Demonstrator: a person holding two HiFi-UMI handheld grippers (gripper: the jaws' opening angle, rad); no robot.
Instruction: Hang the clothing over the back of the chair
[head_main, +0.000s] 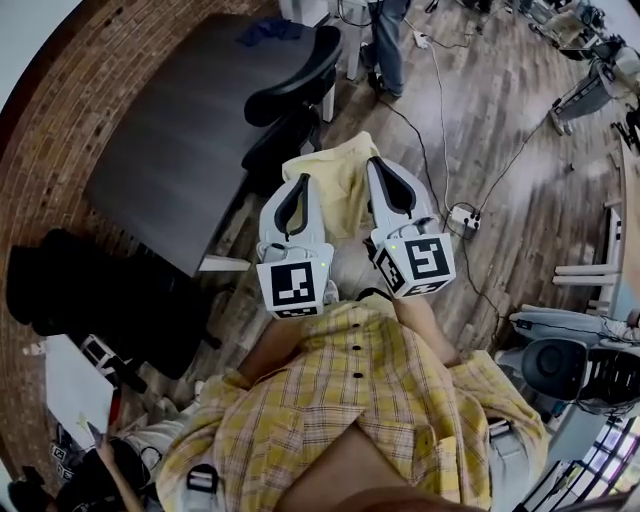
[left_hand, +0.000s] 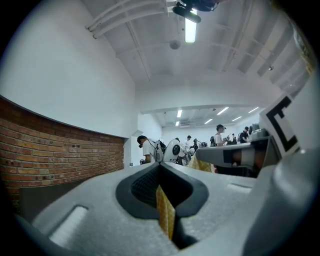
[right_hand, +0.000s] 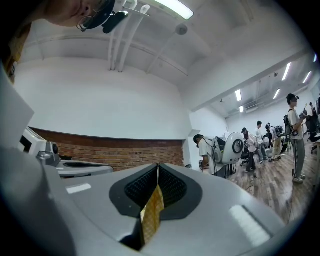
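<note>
Left hand-held gripper (head_main: 298, 190) clenched on yellow shirt (head_main: 335, 172), right hand-held gripper (head_main: 384, 172) likewise, black chair (head_main: 296, 82) beyond

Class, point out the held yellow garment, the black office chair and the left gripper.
yellow garment (head_main: 340, 190), head view, bare fabric at its middle.
black office chair (head_main: 300, 72), head view, its curved backrest.
left gripper (head_main: 298, 185), head view, tips of its shut fingers.

Wood floor (head_main: 520, 170) bears dark table (head_main: 180, 140), chair (head_main: 300, 75), cable (head_main: 441, 120).

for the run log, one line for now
left gripper: shut on garment | right gripper: shut on garment | garment: off chair
</note>
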